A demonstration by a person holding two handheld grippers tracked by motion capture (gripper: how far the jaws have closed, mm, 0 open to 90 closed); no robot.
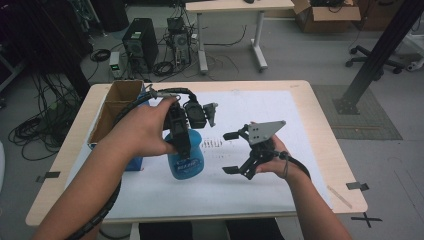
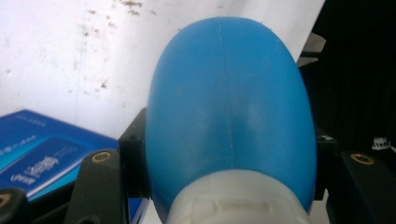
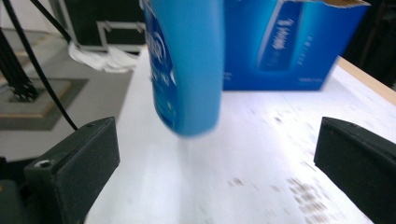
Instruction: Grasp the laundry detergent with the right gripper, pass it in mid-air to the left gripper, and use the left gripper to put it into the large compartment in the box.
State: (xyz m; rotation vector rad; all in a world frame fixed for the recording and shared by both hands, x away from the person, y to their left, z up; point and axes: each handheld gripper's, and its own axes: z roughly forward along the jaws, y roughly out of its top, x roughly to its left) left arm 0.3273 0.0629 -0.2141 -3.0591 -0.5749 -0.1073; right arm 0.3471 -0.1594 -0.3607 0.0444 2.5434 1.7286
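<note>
Gripping the blue bottle [image 1: 185,159] by its neck in our left gripper [image 1: 181,145], we lift it beside the blue carton [image 1: 116,112] so our right gripper [image 1: 234,152], jaws spread, can approach.

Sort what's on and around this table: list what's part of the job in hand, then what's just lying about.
In the job:
- blue bottle, clamped in the left claw
- right claw, open beside it
- blue carton, open-topped

Lying about:
- computer tower on the floor
- cardboard box on the floor
- far desk

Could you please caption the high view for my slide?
Left gripper holds a blue bottle above the table; right gripper open beside it.
</note>
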